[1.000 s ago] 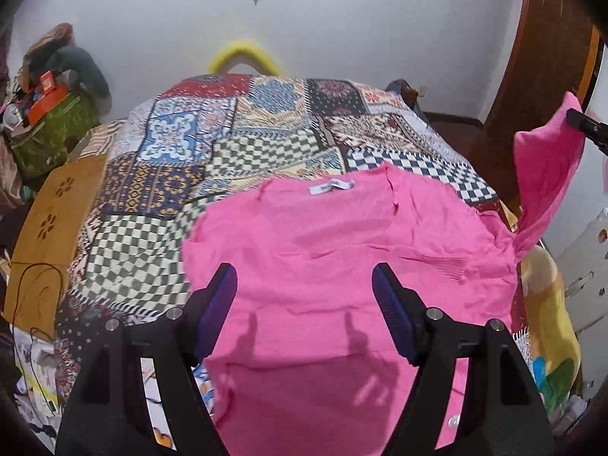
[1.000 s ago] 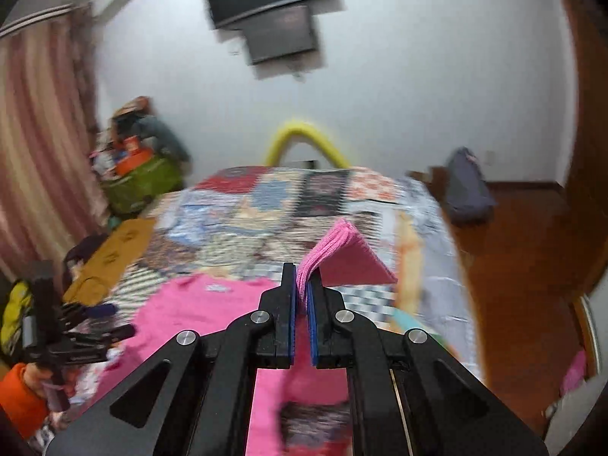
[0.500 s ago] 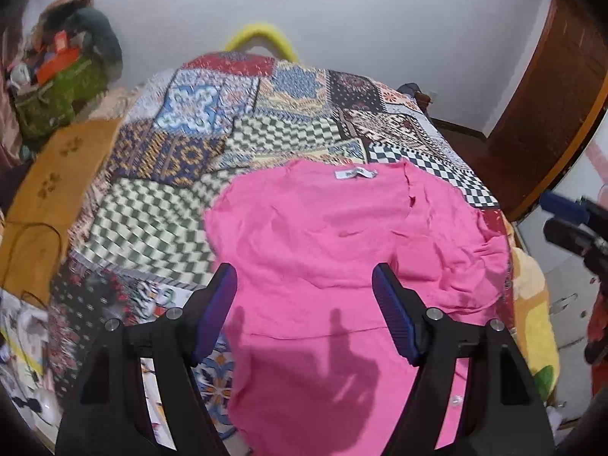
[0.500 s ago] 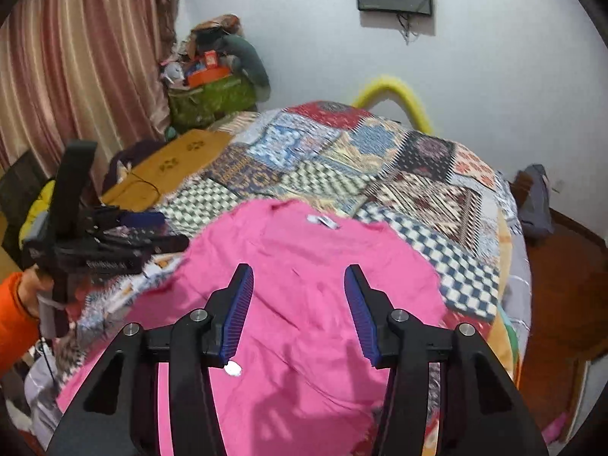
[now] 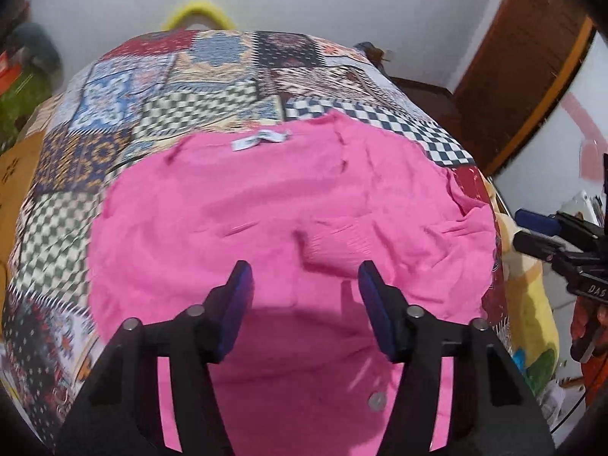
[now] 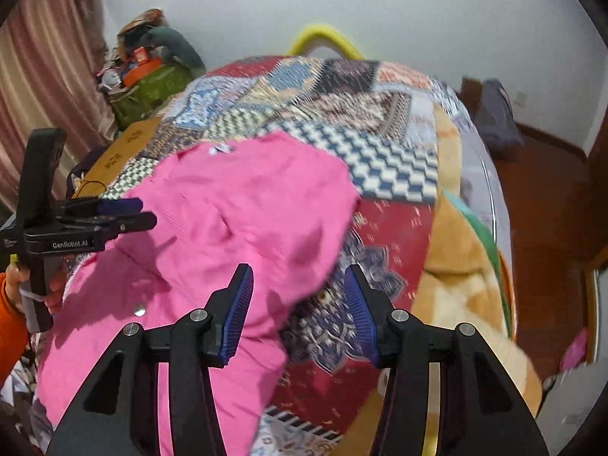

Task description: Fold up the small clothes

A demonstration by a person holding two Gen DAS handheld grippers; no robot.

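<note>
My left hand-held gripper (image 5: 302, 283): tipped down over the pink shirt (image 5: 288, 220), jaws apart and just been closing, cloth beneath, not pinched.
My right hand-held gripper (image 6: 298, 285): tipped down, jaws apart, over the shirt's edge at 9 o'clock (nothing clamped).
Pink shirt: spread flat on the bed (image 5: 159, 87), white label (image 5: 260, 140) toward 12 o'clock.
Around: green basket (image 6: 150, 89) at 10 o'clock, beyond the bed.

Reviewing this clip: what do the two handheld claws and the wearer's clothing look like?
Both claws are matte black with triangular cut-out arms, silver rivets and ribbed blue pads. The left claw sits on a black pistol-style handle with white "GenRobot.AI" lettering; an orange sleeve shows below it. The right claw shows white letters, partly cut off. No cables are visible.
</note>
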